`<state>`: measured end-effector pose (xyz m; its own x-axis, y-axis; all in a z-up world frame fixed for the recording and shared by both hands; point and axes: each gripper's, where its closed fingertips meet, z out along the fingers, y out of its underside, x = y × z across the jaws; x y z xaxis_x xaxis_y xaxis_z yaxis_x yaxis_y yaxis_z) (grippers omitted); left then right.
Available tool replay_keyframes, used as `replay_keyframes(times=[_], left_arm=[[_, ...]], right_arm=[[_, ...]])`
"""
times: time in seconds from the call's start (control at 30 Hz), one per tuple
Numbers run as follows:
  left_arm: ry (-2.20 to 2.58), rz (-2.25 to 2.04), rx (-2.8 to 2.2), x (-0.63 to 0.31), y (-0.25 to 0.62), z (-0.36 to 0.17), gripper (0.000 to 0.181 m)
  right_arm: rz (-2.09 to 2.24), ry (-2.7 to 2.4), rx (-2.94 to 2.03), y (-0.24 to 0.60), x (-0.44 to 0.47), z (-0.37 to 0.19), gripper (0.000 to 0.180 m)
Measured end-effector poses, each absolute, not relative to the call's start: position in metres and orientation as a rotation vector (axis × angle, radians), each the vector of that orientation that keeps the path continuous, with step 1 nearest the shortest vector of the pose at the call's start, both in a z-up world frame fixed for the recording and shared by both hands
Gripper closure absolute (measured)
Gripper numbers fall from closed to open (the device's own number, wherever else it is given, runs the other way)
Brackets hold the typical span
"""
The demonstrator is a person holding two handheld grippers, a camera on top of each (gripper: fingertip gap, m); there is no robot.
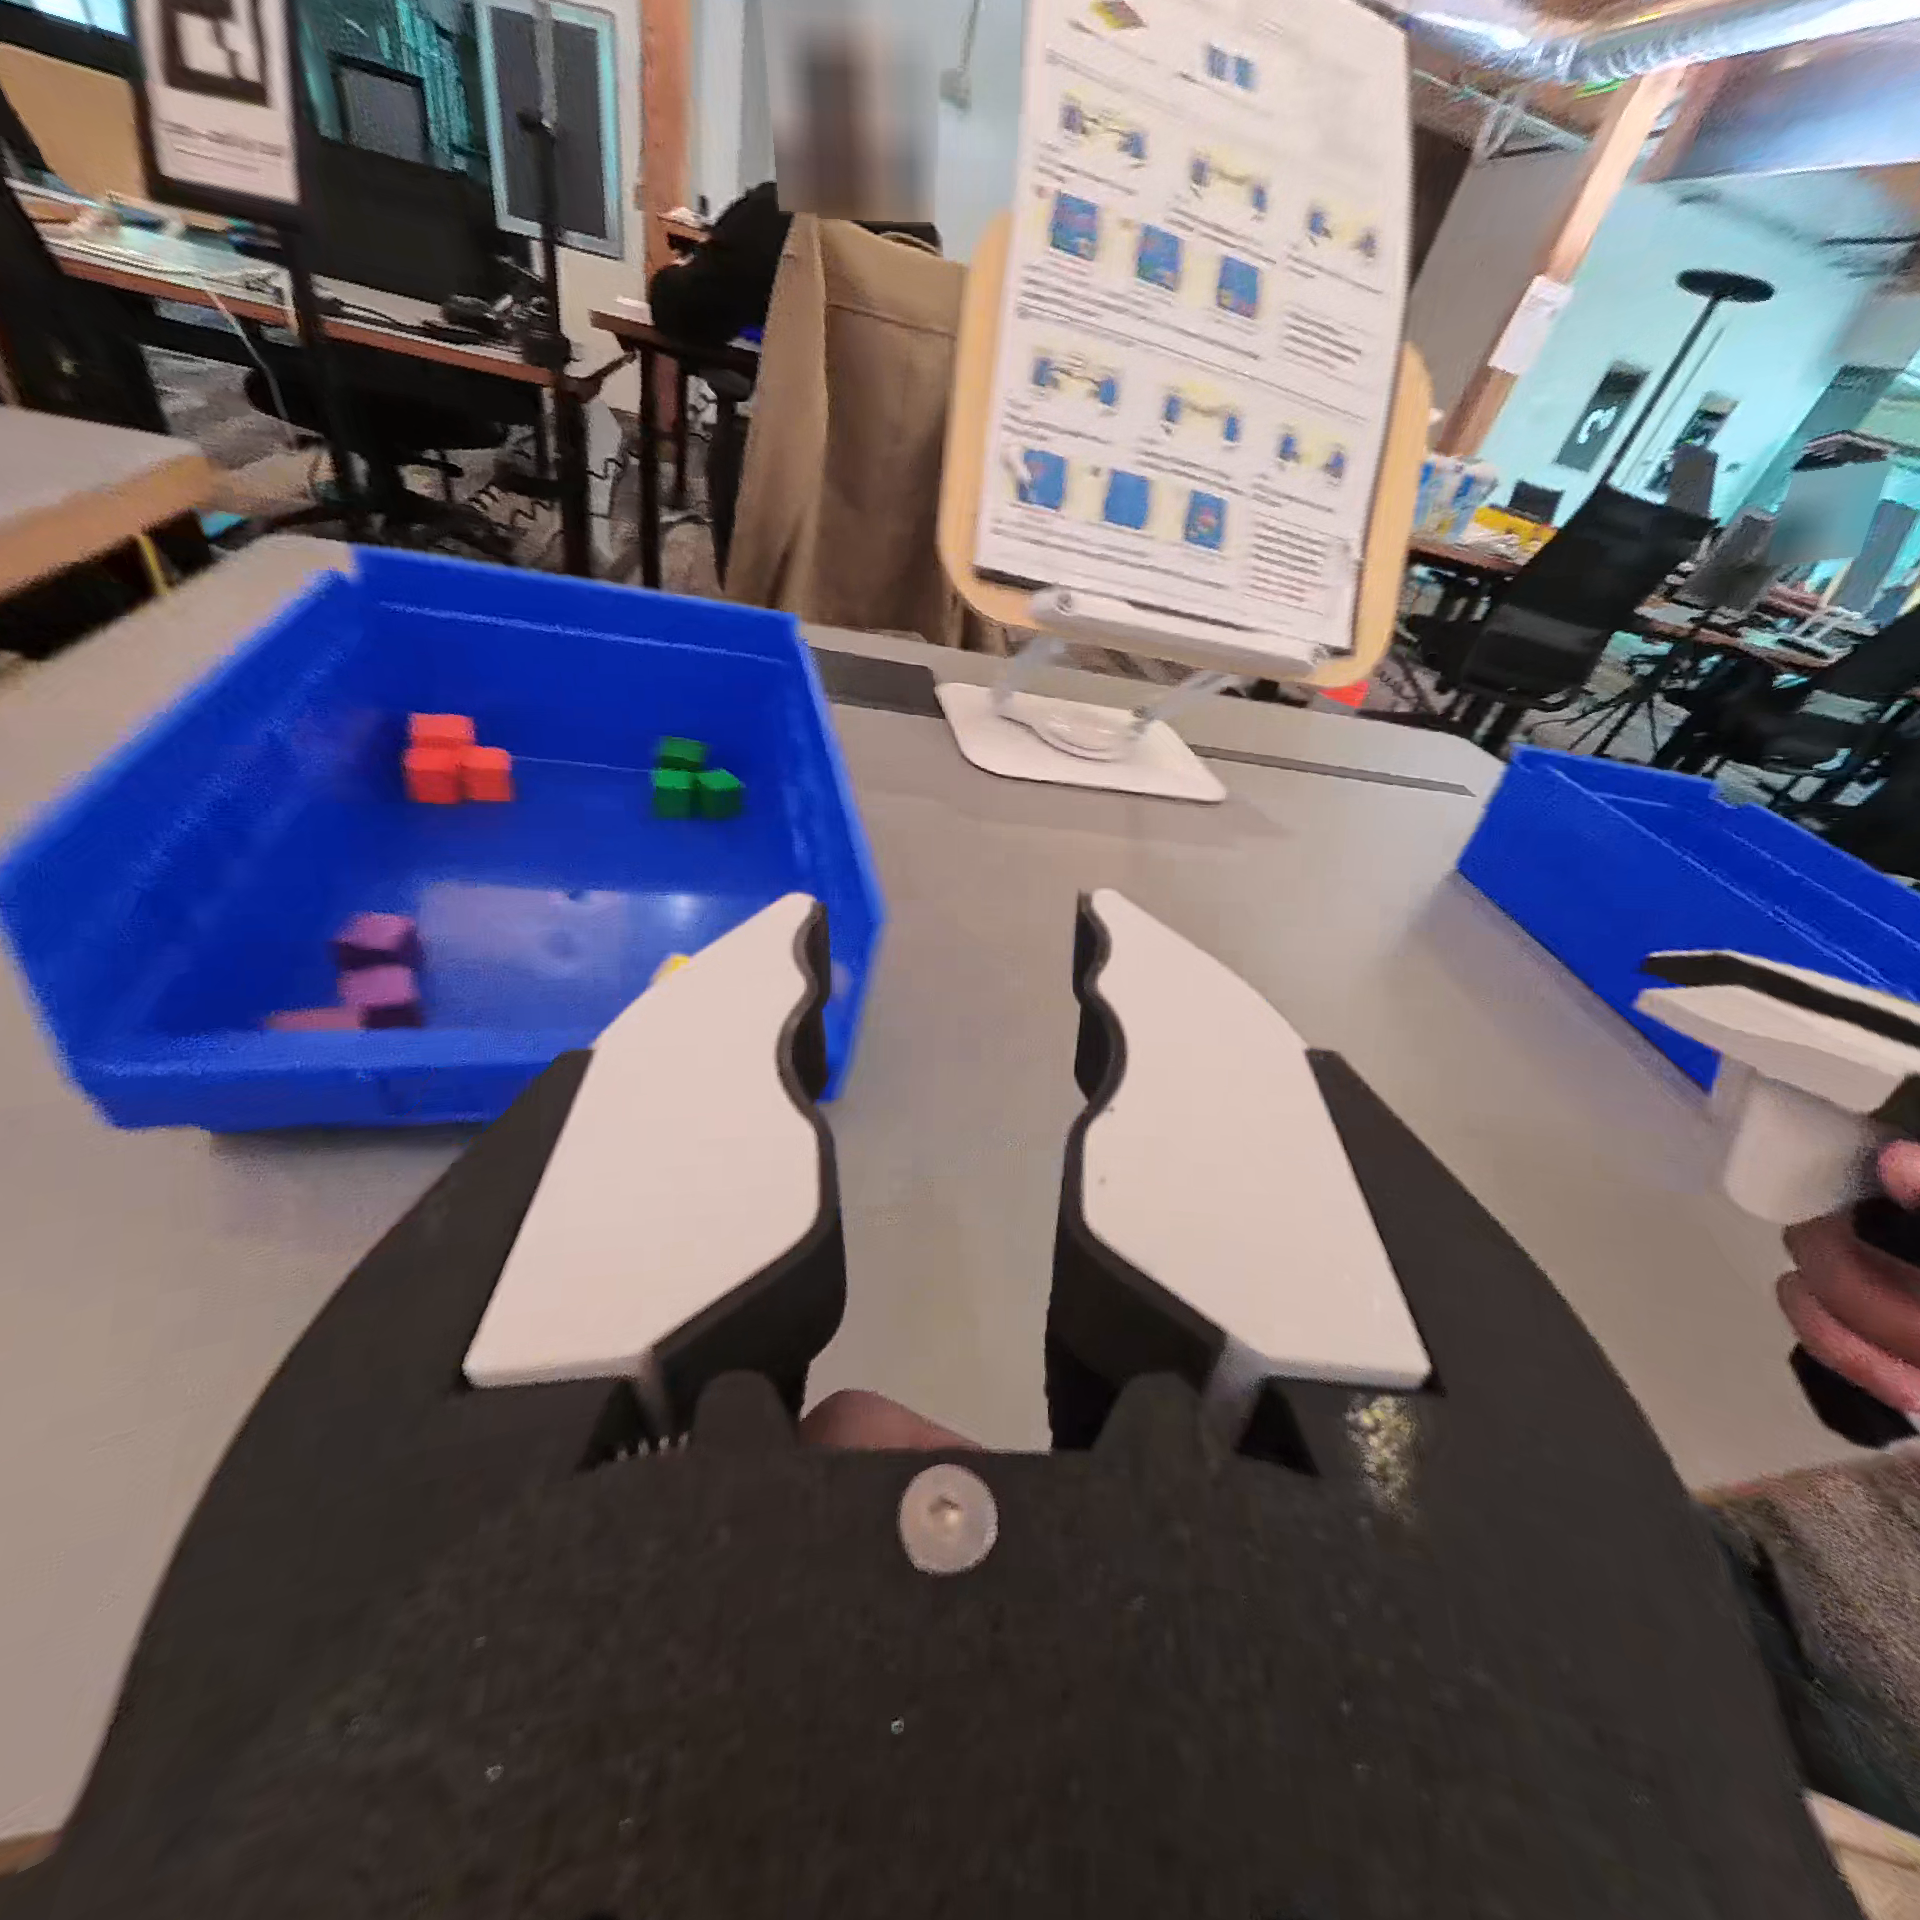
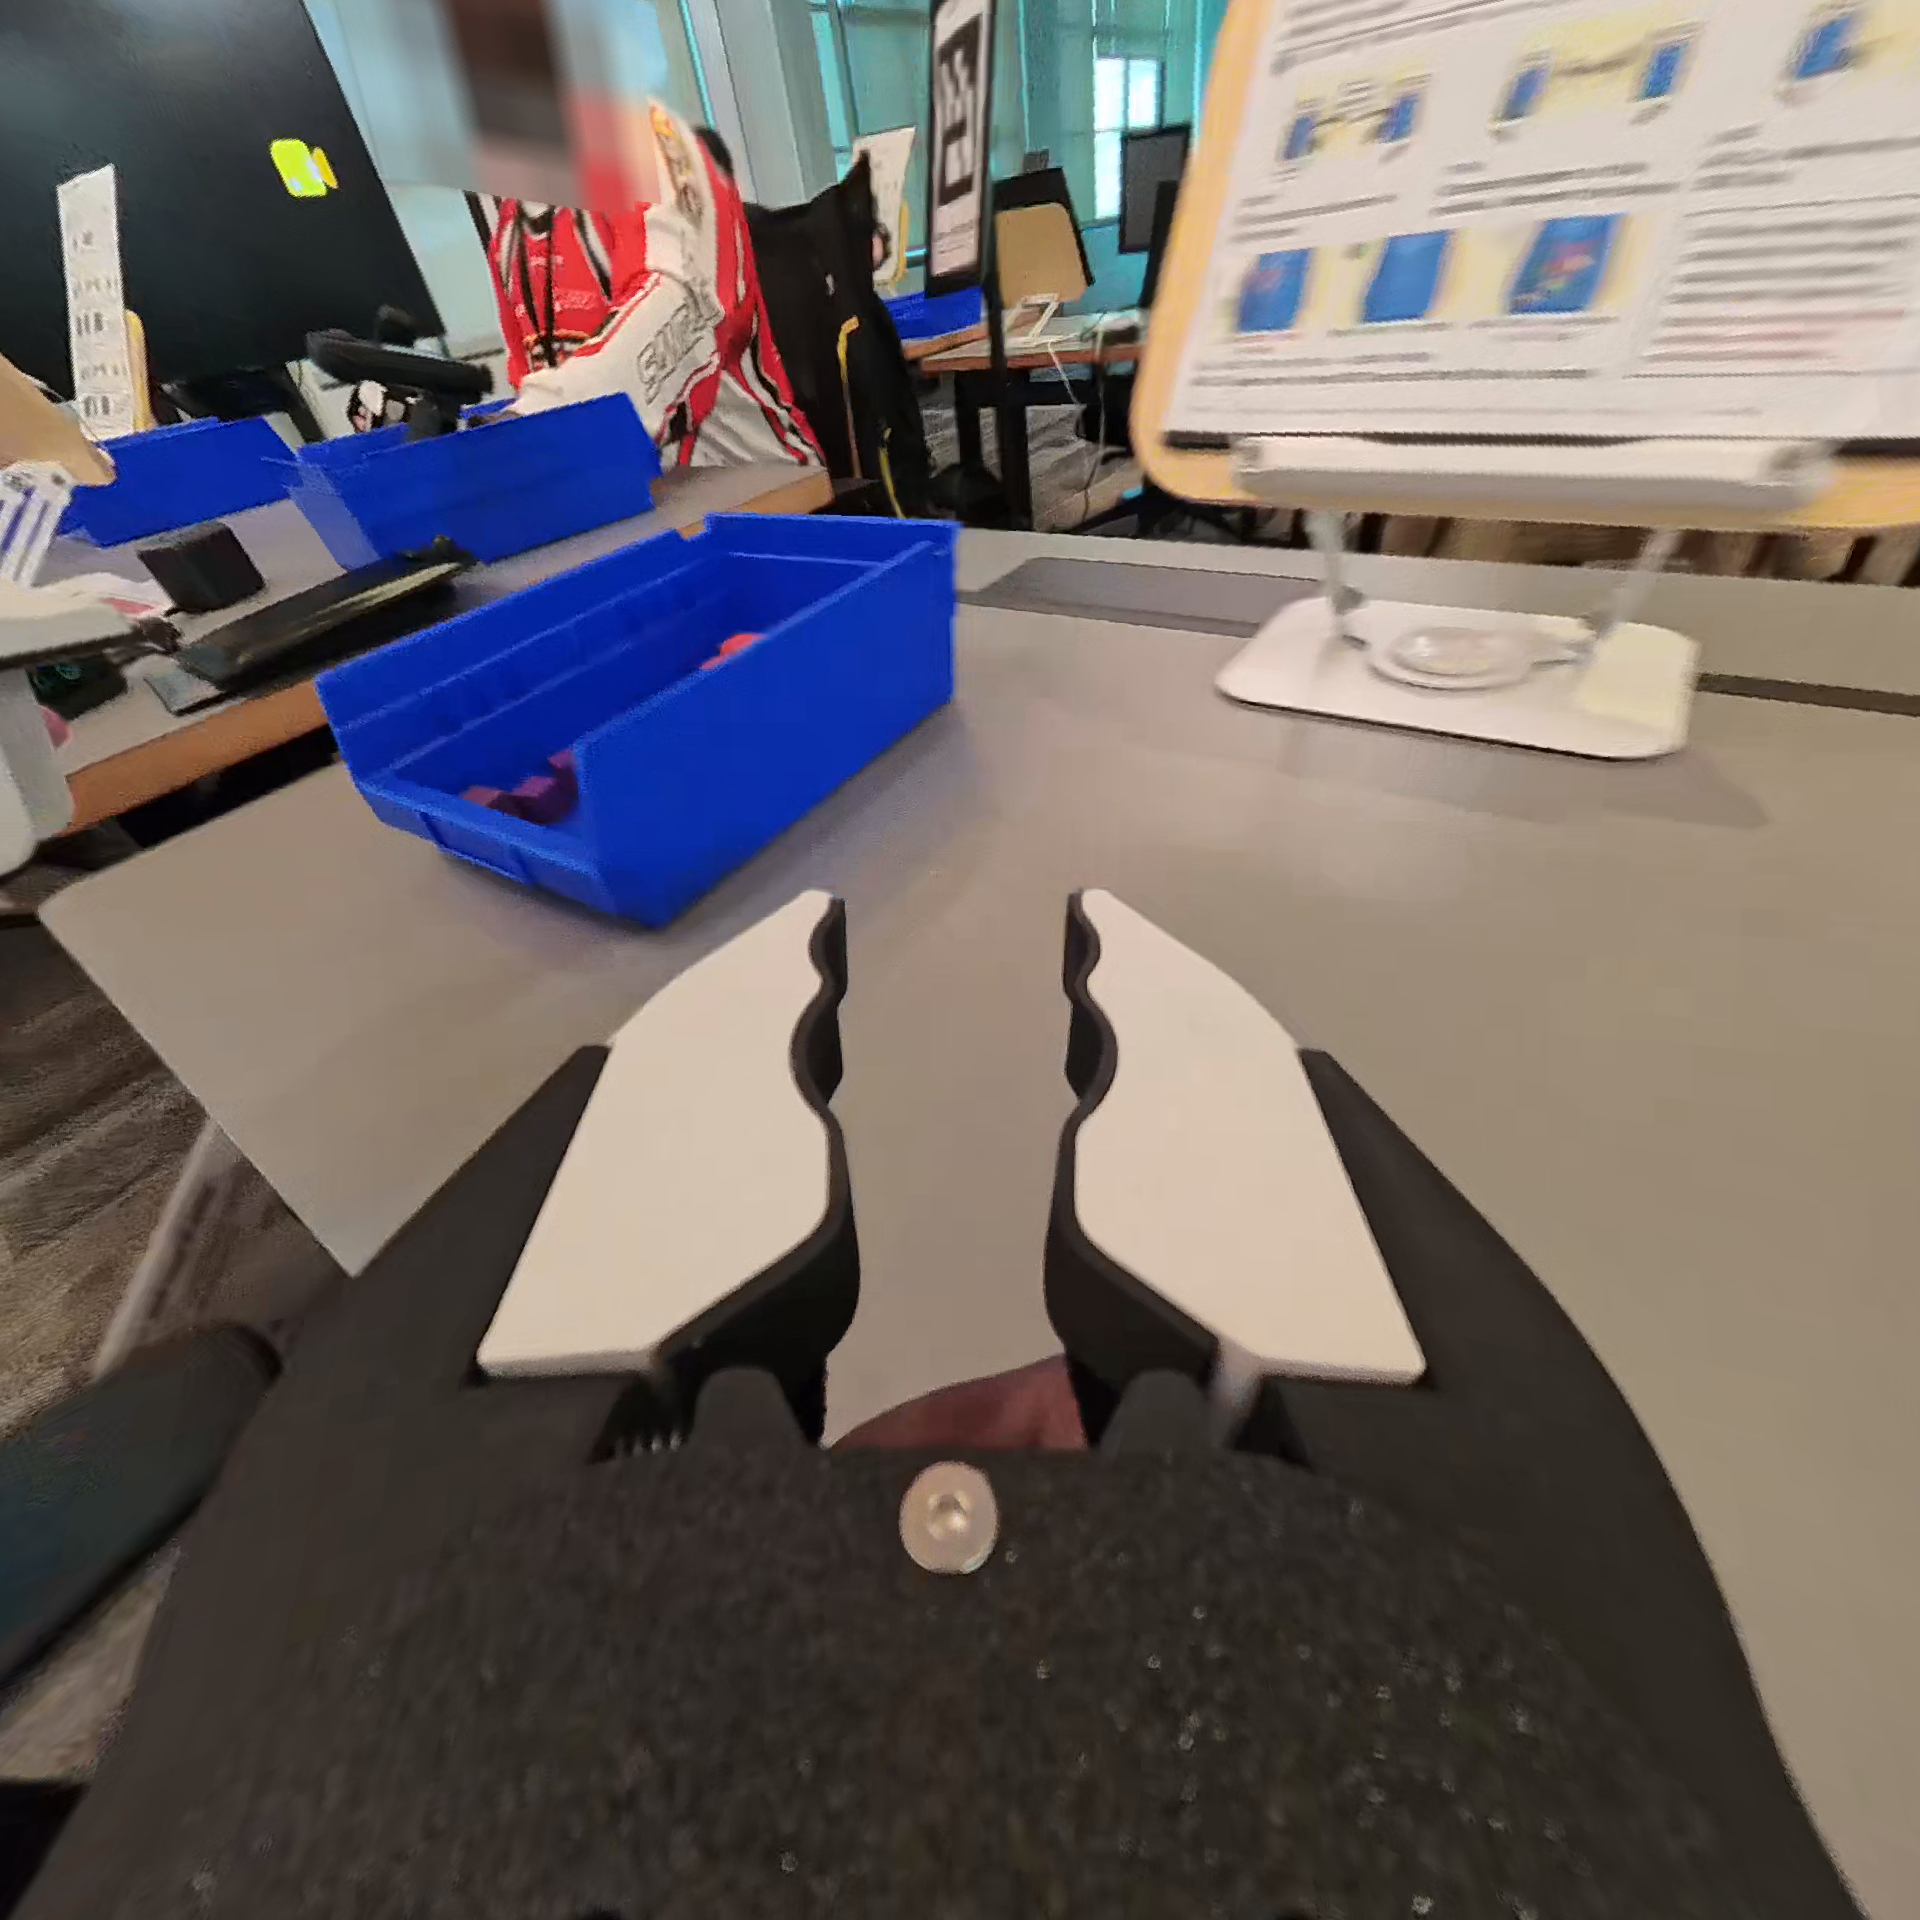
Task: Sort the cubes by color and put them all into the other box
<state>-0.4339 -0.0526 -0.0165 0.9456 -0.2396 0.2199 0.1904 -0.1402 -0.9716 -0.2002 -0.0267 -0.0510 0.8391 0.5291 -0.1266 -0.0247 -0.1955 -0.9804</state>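
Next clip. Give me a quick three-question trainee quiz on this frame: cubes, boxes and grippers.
1. True or false: the left gripper is holding a cube.
2. In the left wrist view, which cube group lies nearest the camera in the blue box: A) red cubes, B) green cubes, C) purple cubes?
3. Fill in: the right gripper hovers over the grey ____.

Key:
1. False; its jaws are apart with nothing between them.
2. C.
3. Table; the box stands ahead to its left.
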Motion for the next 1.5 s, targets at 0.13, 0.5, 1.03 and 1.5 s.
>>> replay_keyframes(times=[0.13,0.5,1.03,1.5], left_arm=[[0.074,-0.295,-1.668,-0.383,-0.067,-0.057,0.136],[0.156,-0.202,-1.684,-0.366,-0.071,-0.088,0.14],[0.178,-0.205,-1.759,-0.365,-0.064,-0.105,0.137],[0.175,-0.234,-1.816,-0.365,-0.062,-0.115,0.135]], right_arm=[[0.407,-0.301,-1.686,-0.053,-0.088,-0.07,0.135],[0.374,-0.166,-1.72,-0.066,-0.021,-0.098,0.131],[0.599,-0.121,-1.748,-0.064,-0.036,-0.128,0.134],[0.524,-0.211,-1.762,-0.066,-0.047,-0.133,0.135]])
